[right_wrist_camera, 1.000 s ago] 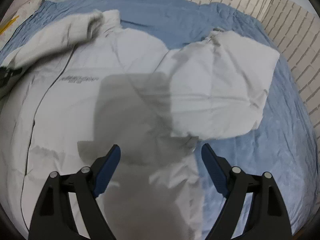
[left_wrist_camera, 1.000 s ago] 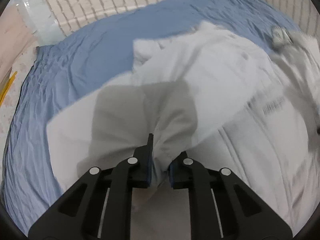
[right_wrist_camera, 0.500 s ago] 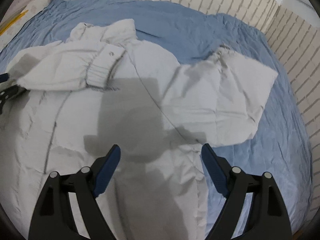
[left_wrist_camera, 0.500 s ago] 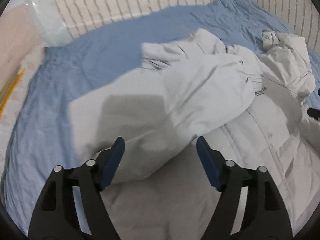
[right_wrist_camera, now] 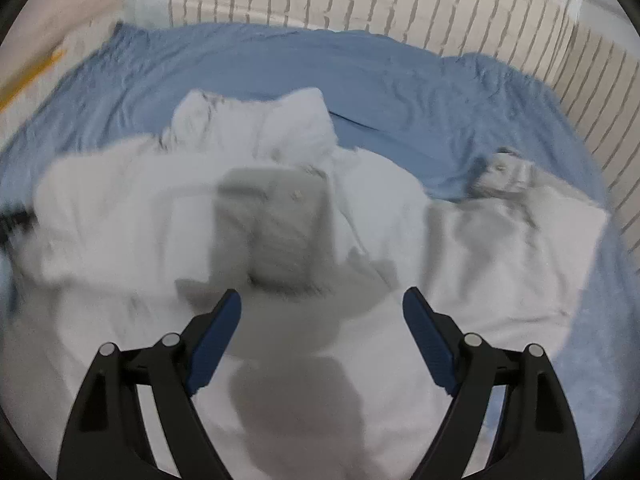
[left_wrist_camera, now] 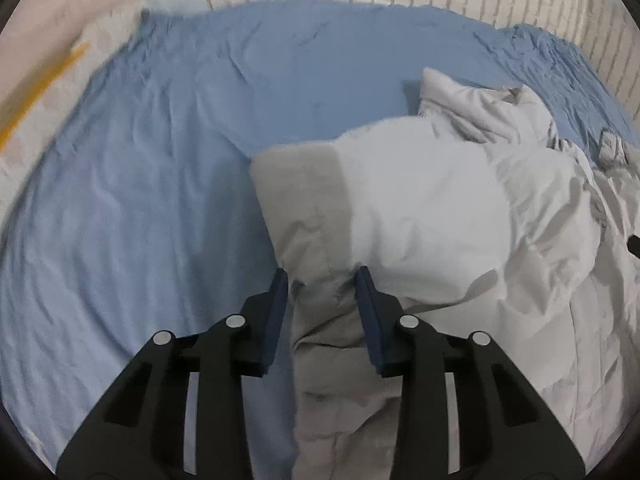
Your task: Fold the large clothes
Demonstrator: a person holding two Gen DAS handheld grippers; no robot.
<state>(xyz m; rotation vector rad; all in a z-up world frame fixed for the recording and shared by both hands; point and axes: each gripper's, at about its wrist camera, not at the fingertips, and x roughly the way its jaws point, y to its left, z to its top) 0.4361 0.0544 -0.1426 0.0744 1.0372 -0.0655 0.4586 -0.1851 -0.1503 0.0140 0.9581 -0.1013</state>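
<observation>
Your L gripper [left_wrist_camera: 322, 276] is closing on the white jacket's [left_wrist_camera: 420, 216] side edge on the blue bed sheet [left_wrist_camera: 140, 200]; R gripper [right_wrist_camera: 322, 312] hangs spread, empty, over it; next, pinch tight & fold that side in.

One garment, one sheet, two grippers.
You have a single pale grey padded jacket [left_wrist_camera: 432, 216] on one wrinkled blue bed sheet [left_wrist_camera: 152, 184] — and two black two-finger grippers, the left gripper [left_wrist_camera: 322, 286] and the right gripper [right_wrist_camera: 322, 312], each with two blue pads.
</observation>
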